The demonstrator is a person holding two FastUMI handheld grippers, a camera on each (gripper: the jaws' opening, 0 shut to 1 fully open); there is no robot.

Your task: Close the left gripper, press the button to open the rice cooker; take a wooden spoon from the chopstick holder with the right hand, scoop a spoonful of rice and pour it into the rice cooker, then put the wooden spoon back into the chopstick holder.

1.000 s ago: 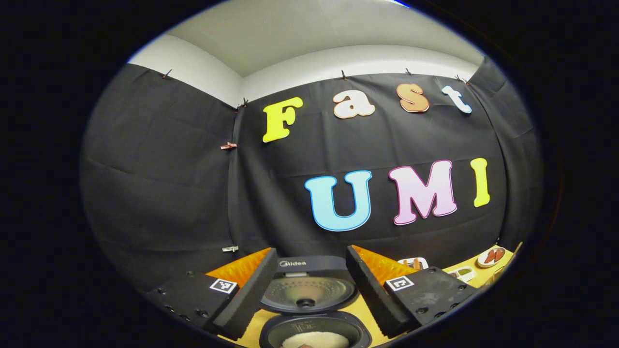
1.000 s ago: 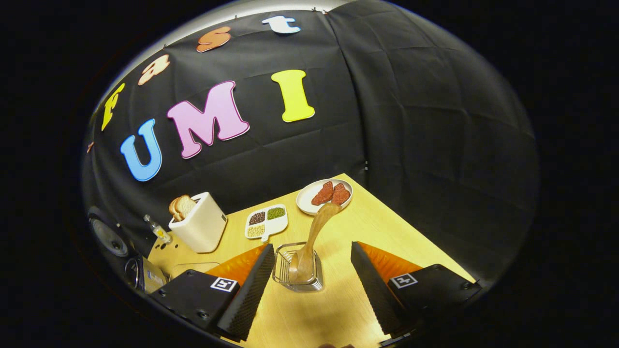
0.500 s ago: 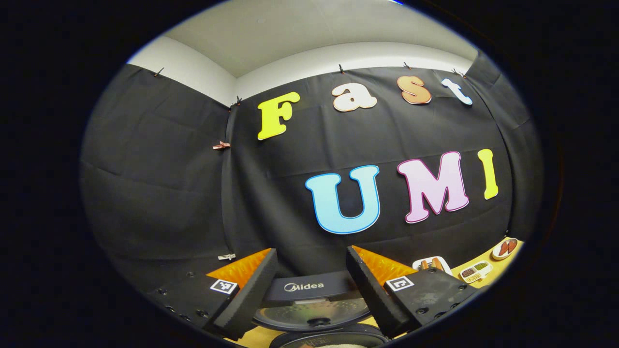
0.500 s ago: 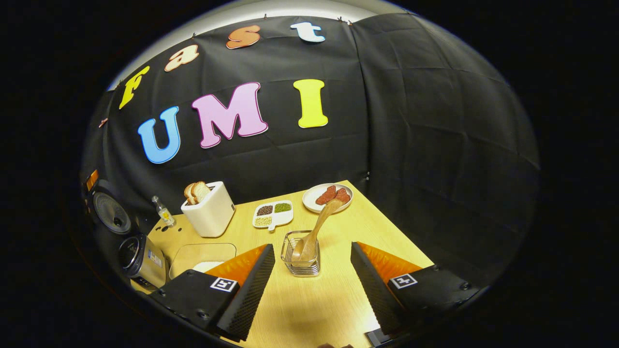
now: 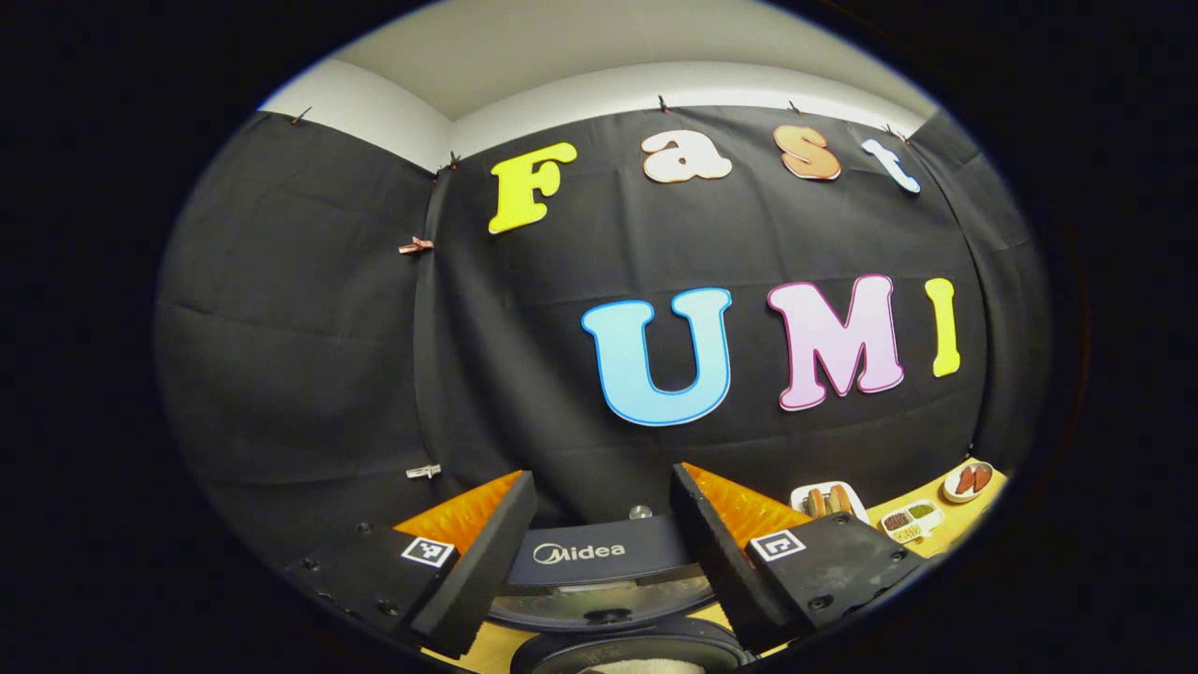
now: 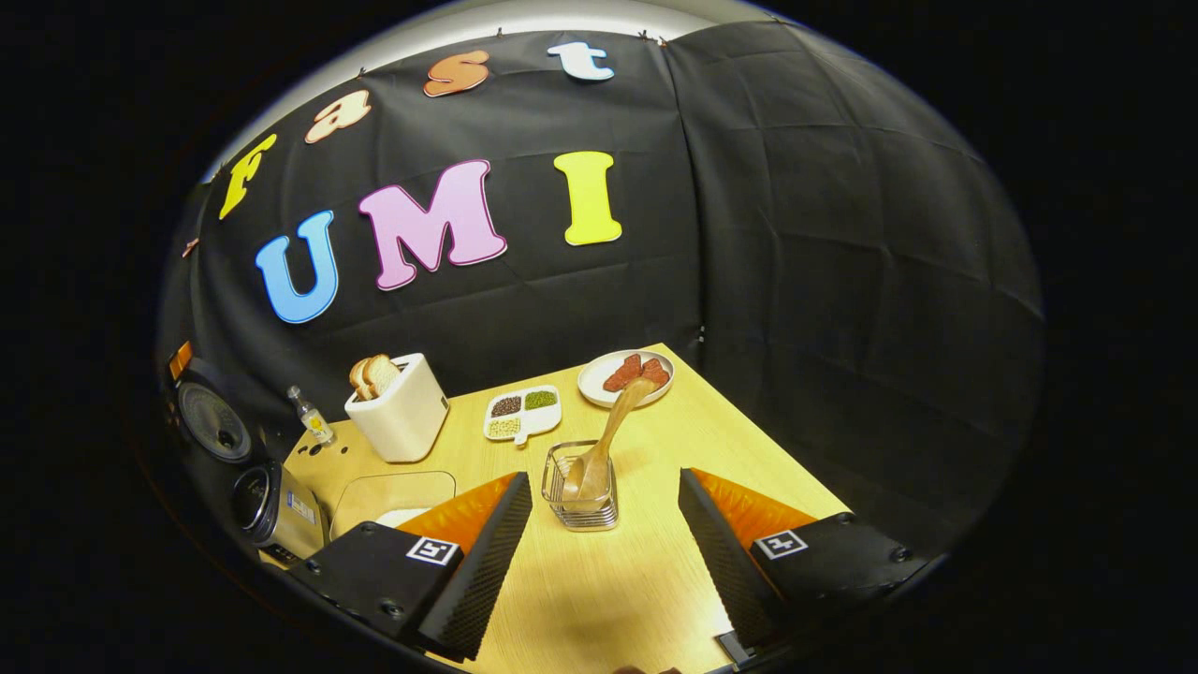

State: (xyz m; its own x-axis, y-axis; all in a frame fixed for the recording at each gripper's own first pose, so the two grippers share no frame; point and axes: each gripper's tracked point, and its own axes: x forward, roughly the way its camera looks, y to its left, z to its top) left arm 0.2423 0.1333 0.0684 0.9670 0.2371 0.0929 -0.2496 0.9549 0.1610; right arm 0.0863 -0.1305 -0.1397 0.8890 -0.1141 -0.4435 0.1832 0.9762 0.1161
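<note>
A: Starting closest in the right gripper view, what is the right gripper (image 6: 599, 552) doing?

B: Its fingers stand spread apart with nothing between them, above bare wood of the table (image 6: 608, 599).

A: And just past the fingers?

B: The chopstick holder (image 6: 582, 489), a clear wire-framed cup, stands upright on the table. The wooden spoon (image 6: 604, 445) sits in it bowl-down, its handle leaning up and to the right toward the back.

A: What lies beyond that?

B: A divided dish of beans (image 6: 521, 417), then a plate of red meat slices (image 6: 625, 376) near the far edge. To the left are a white toaster (image 6: 398, 412) with bread in its slots and a small bottle (image 6: 307, 415). A clear container (image 6: 388, 491) sits by the left finger; whether the white patch inside is rice is hard to tell.

A: Now the left gripper view?

B: The left gripper (image 5: 599, 552) also has its fingers held wide, empty. Between them and lower down is the rice cooker (image 5: 599, 585), its lid raised upright behind the pot. A pale patch at the bottom edge sits inside the pot rim.

A: Farther off?

B: The toaster (image 5: 828, 499) and the dishes appear small at the right.
</note>
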